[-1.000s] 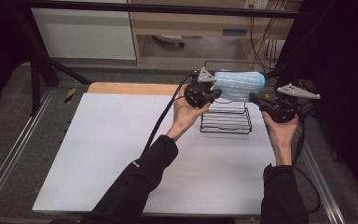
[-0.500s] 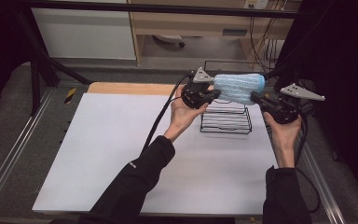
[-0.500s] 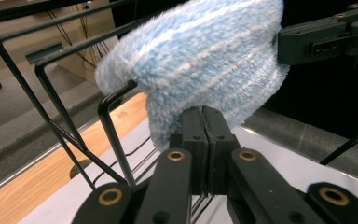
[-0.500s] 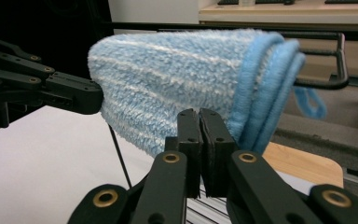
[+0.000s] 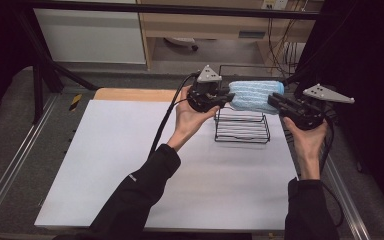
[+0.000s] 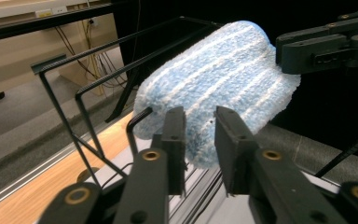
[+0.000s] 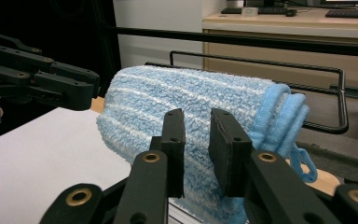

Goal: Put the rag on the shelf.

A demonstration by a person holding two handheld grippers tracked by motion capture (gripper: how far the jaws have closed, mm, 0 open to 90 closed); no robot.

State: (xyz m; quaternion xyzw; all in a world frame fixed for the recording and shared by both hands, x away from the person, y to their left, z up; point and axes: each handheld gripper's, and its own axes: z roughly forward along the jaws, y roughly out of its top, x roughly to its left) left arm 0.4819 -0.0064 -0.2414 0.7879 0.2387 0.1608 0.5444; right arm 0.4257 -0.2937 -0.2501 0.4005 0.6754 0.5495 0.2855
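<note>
Towel (image 5: pixel 255 96), folded and pale blue, hangs in the air between the two tools, pinched at its left end by the left gripper (image 5: pixel 223 99) and at its right end by the right gripper (image 5: pixel 276 103). In the left gripper view the jaws stand narrowly parted with fluffy cloth caught between them, so that tool is grasping the towel (image 6: pixel 219 88); the right gripper view shows the same, its jaws closed onto the striped pile just short of the bound edge (image 7: pixel 279 116). Compared with a second ago, both hands have risen and drifted slightly away from the person, carrying the bundle a little higher above the black wire rack (image 5: pixel 242 127), which sits directly below and just behind the grippers on the white table (image 5: pixel 130 165). The towel has stayed level and keeps its folded shape through the move. That suggests the carry is going cleanly: the cloth is now clear of the rack's top bars, and the next step is probably lowering it onto or draping it over the rack's wires.
</note>
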